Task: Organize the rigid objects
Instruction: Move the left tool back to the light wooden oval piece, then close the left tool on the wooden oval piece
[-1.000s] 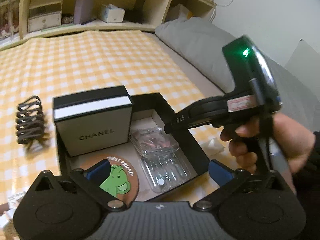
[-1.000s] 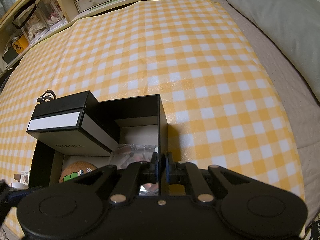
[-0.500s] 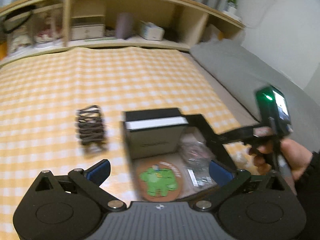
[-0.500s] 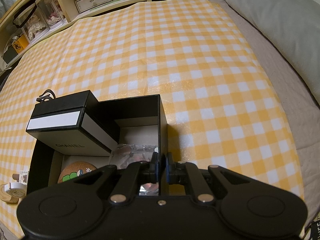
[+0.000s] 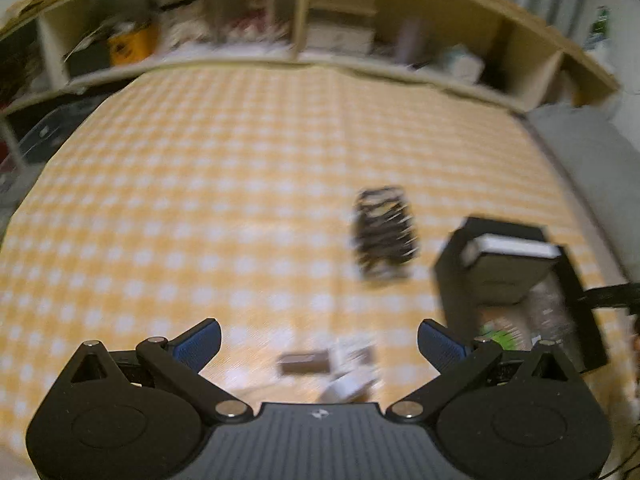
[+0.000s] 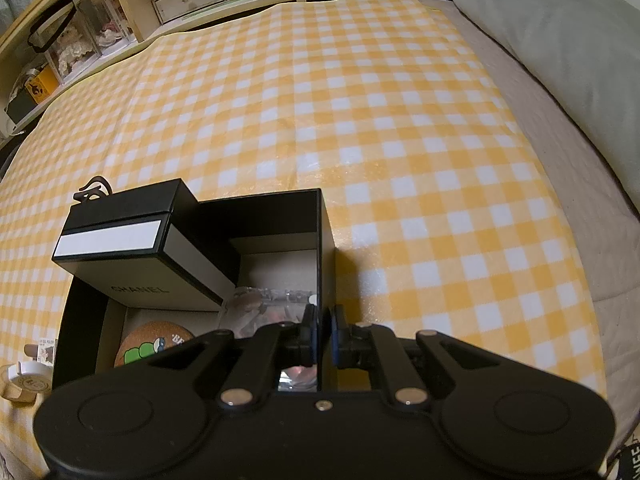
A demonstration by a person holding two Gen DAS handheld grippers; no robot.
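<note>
Here the right gripper (image 6: 323, 334) pinches the right wall of the open black box (image 6: 320, 240), steadying it; a black-and-white carton (image 6: 132, 256), a cork coaster (image 6: 154, 344) and a clear case lie inside. The left gripper (image 5: 319, 340) hangs wide open and empty over the checked cloth (image 5: 200, 200). Judged next: closing on the loose dark hair claw (image 5: 384, 232) beside the box, or the blurred small items nearer its fingers.
</note>
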